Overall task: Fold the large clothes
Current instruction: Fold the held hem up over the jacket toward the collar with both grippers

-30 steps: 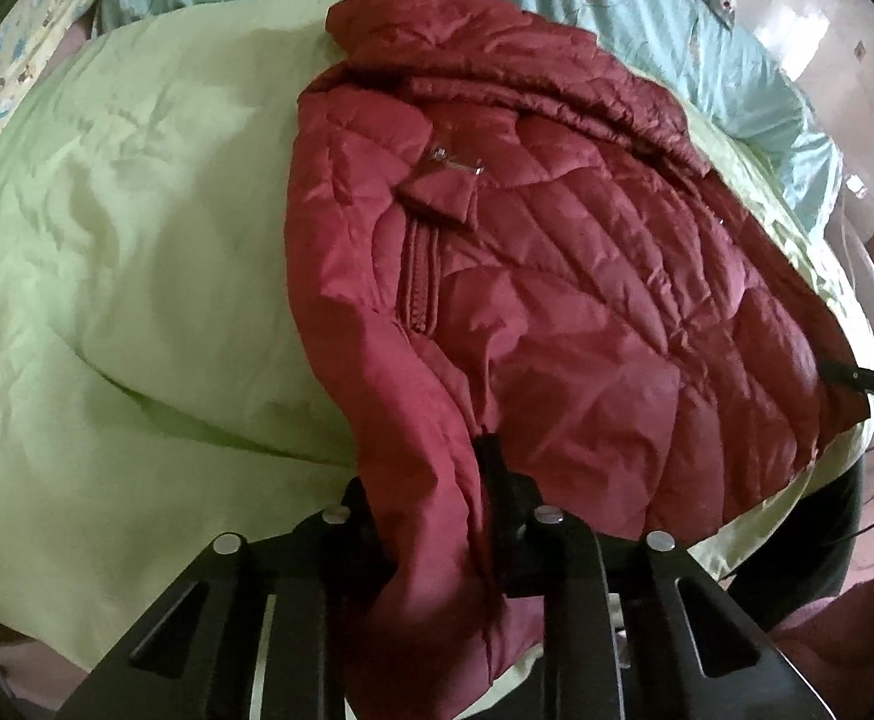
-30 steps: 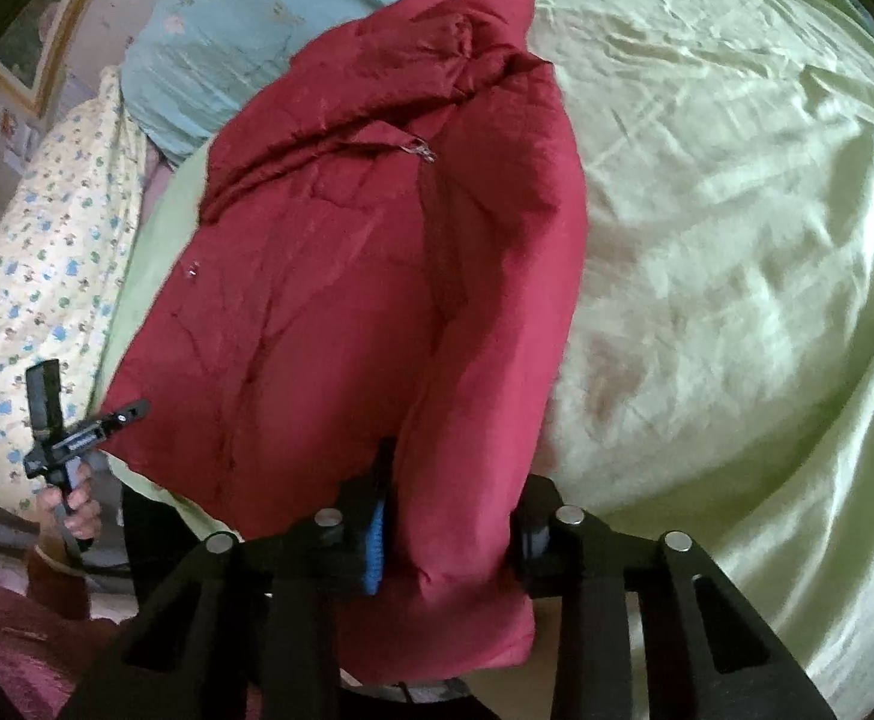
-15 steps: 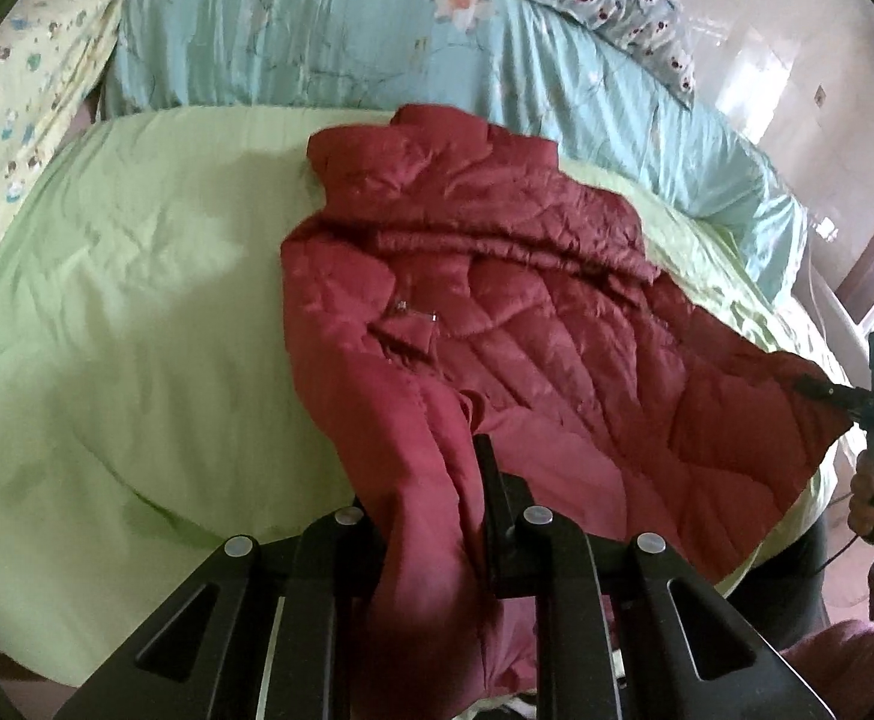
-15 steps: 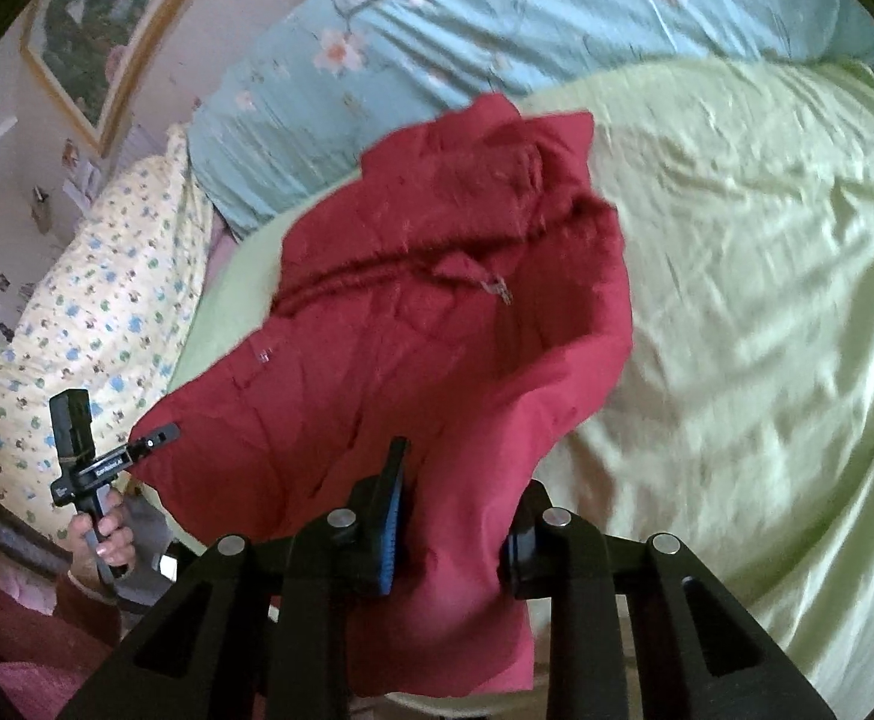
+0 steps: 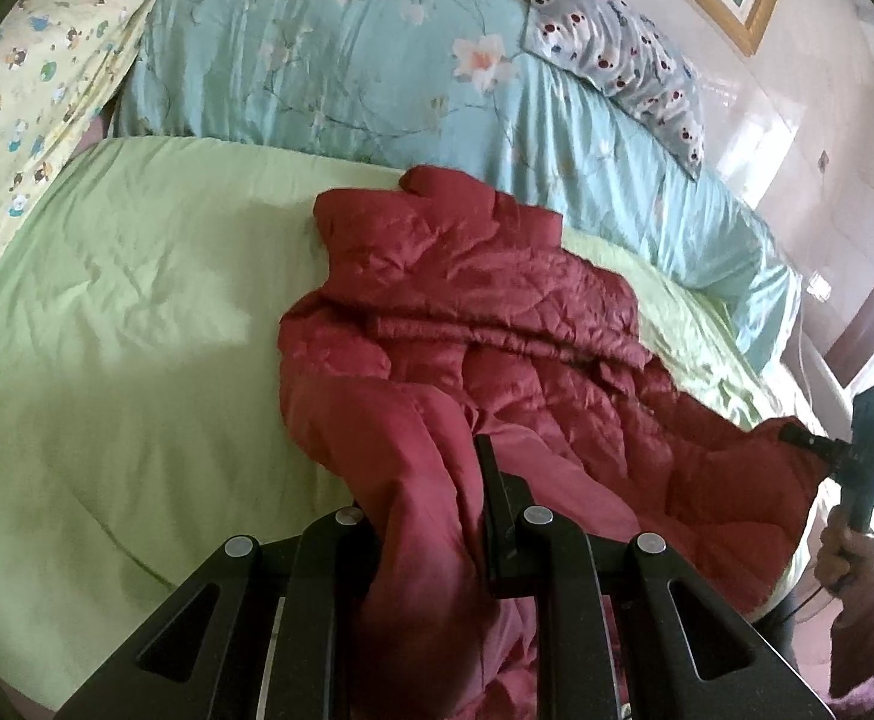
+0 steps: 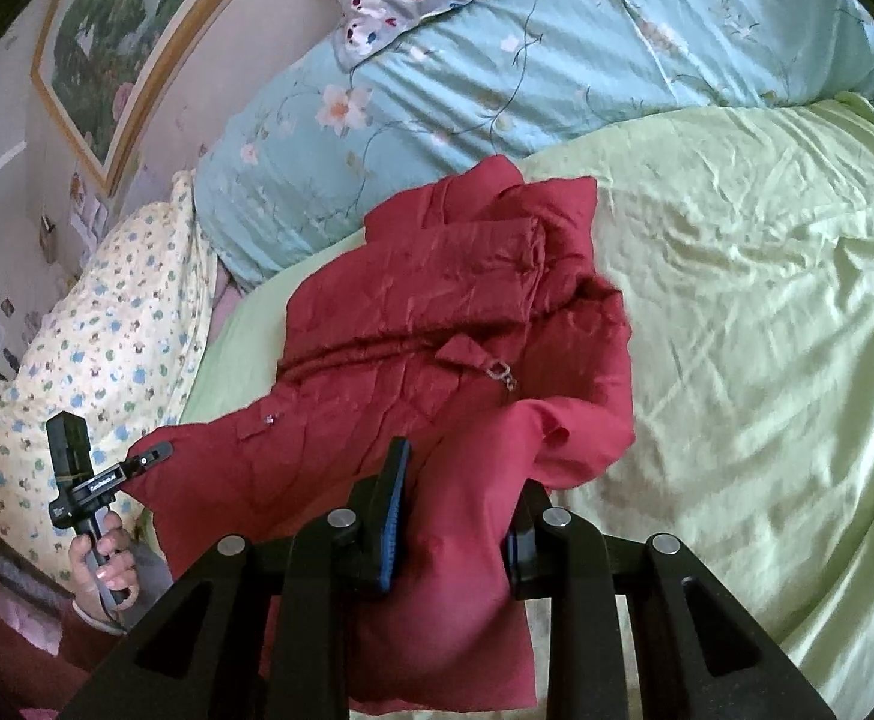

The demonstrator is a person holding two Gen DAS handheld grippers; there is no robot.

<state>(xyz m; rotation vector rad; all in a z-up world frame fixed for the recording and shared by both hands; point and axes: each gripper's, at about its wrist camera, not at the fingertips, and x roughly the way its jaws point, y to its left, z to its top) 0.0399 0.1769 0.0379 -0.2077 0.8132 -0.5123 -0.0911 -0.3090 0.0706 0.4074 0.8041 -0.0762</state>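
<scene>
Hands tilt each hand-held gripper, left (image 5: 431, 510) and right (image 6: 455, 516), downward, both clamped on the red jacket's (image 5: 497, 330) hem.

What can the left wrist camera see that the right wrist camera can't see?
Only the left wrist view shows the right gripper from outside, pinching the jacket's corner, with the hand holding it.

Only the right wrist view shows the left gripper pinching the other corner, and the jacket's metal zipper pull.

Both show the red quilted jacket on the green sheet, the blue flowered quilt, the teddy pillow, the yellow patterned bedding and a framed picture.
</scene>
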